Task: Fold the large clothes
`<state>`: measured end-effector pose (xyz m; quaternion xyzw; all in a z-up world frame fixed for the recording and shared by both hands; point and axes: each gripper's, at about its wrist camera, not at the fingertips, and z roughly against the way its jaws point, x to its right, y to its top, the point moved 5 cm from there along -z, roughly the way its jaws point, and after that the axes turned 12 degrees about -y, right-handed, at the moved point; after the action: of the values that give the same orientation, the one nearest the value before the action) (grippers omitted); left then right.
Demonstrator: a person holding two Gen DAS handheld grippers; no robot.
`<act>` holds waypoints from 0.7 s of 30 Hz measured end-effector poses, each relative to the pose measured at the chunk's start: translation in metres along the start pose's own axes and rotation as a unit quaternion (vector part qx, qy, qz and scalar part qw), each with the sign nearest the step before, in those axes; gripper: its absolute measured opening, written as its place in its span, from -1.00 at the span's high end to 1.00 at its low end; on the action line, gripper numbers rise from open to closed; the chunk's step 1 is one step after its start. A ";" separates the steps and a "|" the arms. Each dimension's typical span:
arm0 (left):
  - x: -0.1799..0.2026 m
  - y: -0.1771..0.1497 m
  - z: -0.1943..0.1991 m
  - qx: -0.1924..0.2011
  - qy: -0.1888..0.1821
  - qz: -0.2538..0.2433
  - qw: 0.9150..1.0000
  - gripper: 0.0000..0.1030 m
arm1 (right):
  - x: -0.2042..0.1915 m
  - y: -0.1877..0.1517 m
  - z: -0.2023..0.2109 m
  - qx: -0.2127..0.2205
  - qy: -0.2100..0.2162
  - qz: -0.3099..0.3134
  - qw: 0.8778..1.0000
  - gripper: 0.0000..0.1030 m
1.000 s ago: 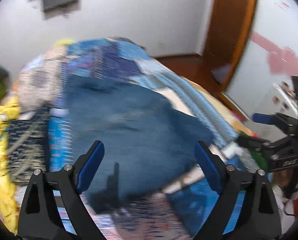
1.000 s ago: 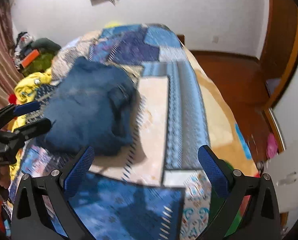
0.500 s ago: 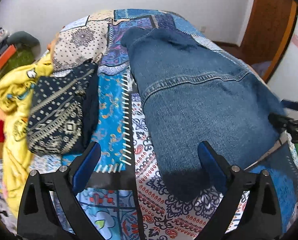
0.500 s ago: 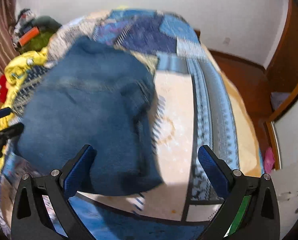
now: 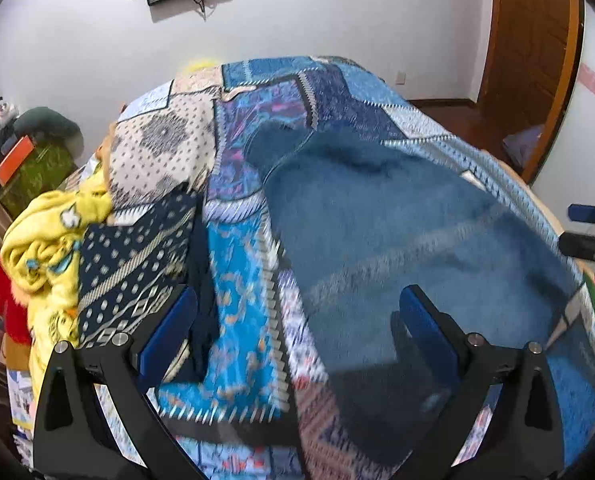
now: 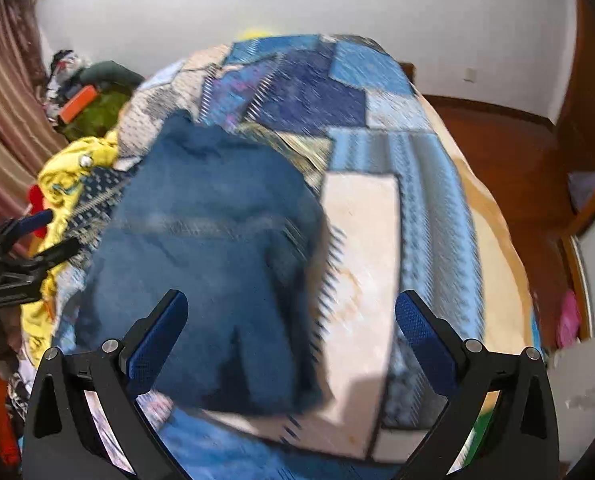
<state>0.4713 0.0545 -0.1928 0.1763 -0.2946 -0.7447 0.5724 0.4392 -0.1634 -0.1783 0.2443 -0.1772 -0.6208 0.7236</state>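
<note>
Left wrist view: both grippers, left gripper (image 5: 293, 322) and right gripper (image 6: 291, 318), gape empty above the denim garment (image 5: 397, 232) on the patchwork bedspread (image 5: 237, 280); best pinch near-edge corners together, evenly.

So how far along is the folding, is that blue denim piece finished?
Done, it seems: the denim garment lies in a compact bundle on the bed, and a dark patterned garment lies flat beside it. In hand: nothing; the left gripper and the right gripper are both open and empty. Left: probably the crumpled yellow garment at the bed's edge.
</note>
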 end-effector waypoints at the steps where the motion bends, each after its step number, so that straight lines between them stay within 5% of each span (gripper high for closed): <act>1: 0.001 0.004 -0.005 0.001 -0.002 0.001 1.000 -0.98 | -0.005 0.007 -0.005 -0.003 0.003 0.005 1.000 -1.00; 11: -0.001 0.014 -0.068 -0.032 0.002 0.011 0.999 -0.98 | -0.011 0.030 -0.072 -0.066 0.013 0.007 0.998 -1.00; 14: -0.009 0.022 -0.065 -0.023 0.021 0.016 0.999 -0.98 | 0.004 0.027 -0.086 -0.075 -0.019 0.014 0.997 -1.00; 18: -0.019 0.035 -0.053 -0.002 0.078 0.001 0.997 -0.98 | 0.018 0.026 -0.075 -0.065 -0.011 0.005 0.998 -1.00; 21: -0.024 0.039 -0.035 0.011 0.073 0.008 0.997 -0.98 | 0.019 0.030 -0.058 -0.042 -0.024 0.011 0.999 -1.00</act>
<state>0.5282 0.0627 -0.1969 0.2338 -0.2620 -0.7219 0.5963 0.4986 -0.1710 -0.2093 0.1972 -0.1712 -0.6250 0.7357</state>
